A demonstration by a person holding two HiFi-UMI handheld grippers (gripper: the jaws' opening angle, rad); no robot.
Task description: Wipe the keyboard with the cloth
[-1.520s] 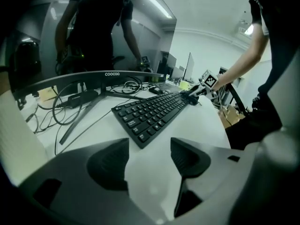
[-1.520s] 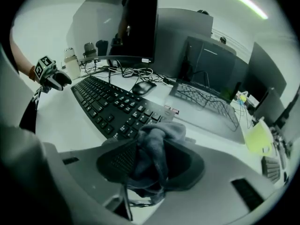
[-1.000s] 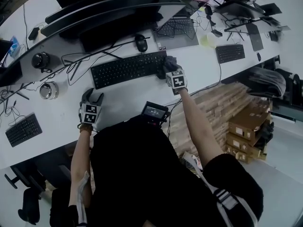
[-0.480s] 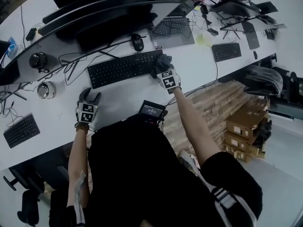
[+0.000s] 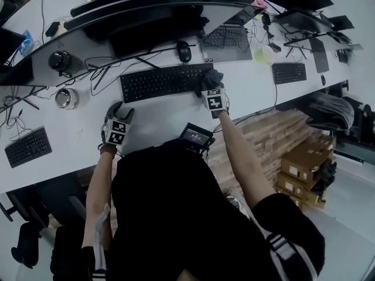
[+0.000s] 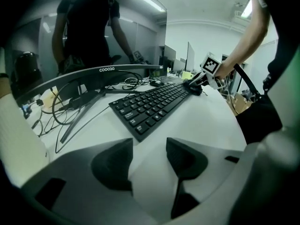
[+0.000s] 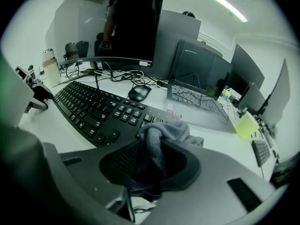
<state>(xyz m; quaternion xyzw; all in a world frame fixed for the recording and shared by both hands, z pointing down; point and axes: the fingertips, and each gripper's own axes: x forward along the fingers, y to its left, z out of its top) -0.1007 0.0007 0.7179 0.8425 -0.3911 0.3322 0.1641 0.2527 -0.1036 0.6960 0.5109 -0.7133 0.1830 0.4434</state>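
Note:
The black keyboard point(image 5: 164, 81) lies on the white desk point(image 5: 164, 119) in front of a curved monitor. My right gripper point(image 5: 211, 88) is shut on a grey cloth point(image 5: 210, 77), which rests bunched on the keyboard's right end. In the right gripper view the cloth point(image 7: 161, 137) hangs between the jaws over the keys point(image 7: 93, 109). My left gripper point(image 5: 121, 111) hovers over bare desk in front of the keyboard's left end. Its jaws are closing with nothing between them point(image 6: 149, 156). From the left gripper view the keyboard point(image 6: 154, 102) runs toward the right gripper point(image 6: 199, 82).
A mouse point(image 5: 184, 50) and loose cables point(image 5: 111, 66) lie behind the keyboard. An open laptop point(image 5: 228, 37) sits at the back right. Other keyboards point(image 5: 27, 147) point(image 5: 288, 72) are at both sides. Stacked cardboard boxes point(image 5: 299, 168) stand past the desk edge on the right.
My right gripper has slid the cloth a little leftward onto the keyboard's right end. The left gripper has stayed in place, its jaws a bit narrower.

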